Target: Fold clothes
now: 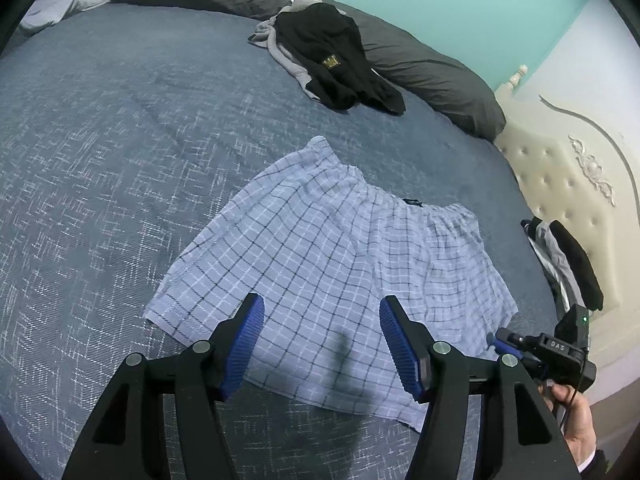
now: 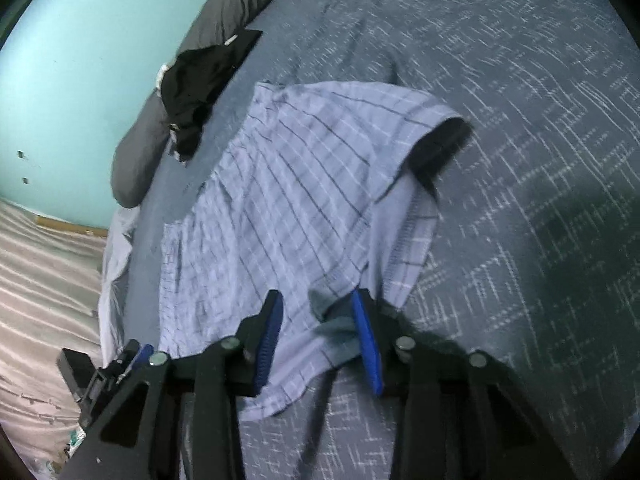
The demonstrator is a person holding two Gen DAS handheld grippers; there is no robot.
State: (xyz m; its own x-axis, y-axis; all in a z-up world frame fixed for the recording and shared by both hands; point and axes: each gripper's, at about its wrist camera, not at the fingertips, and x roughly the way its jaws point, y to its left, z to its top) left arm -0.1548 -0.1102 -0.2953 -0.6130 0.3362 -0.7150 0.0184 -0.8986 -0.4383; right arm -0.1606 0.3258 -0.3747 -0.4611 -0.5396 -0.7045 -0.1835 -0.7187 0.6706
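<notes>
Light blue checked boxer shorts (image 1: 332,264) lie spread on the blue bedspread (image 1: 100,168), waistband toward the pillows. My left gripper (image 1: 322,308) is open above the near leg hems, holding nothing. The right gripper (image 1: 516,350) shows at the shorts' right hem in the left wrist view. In the right wrist view the shorts (image 2: 288,184) fill the middle, and my right gripper (image 2: 316,300) is open with the hem edge lying between its blue pads (image 2: 366,344). The far leg opening is lifted a little, showing dark inside.
A pile of black and grey clothes (image 1: 332,56) lies by the dark grey pillows (image 1: 424,68); it also shows in the right wrist view (image 2: 196,84). More dark garments (image 1: 564,264) sit at the bed's right edge by the cream tufted headboard (image 1: 560,168). The floor (image 2: 44,288) is beyond the bed edge.
</notes>
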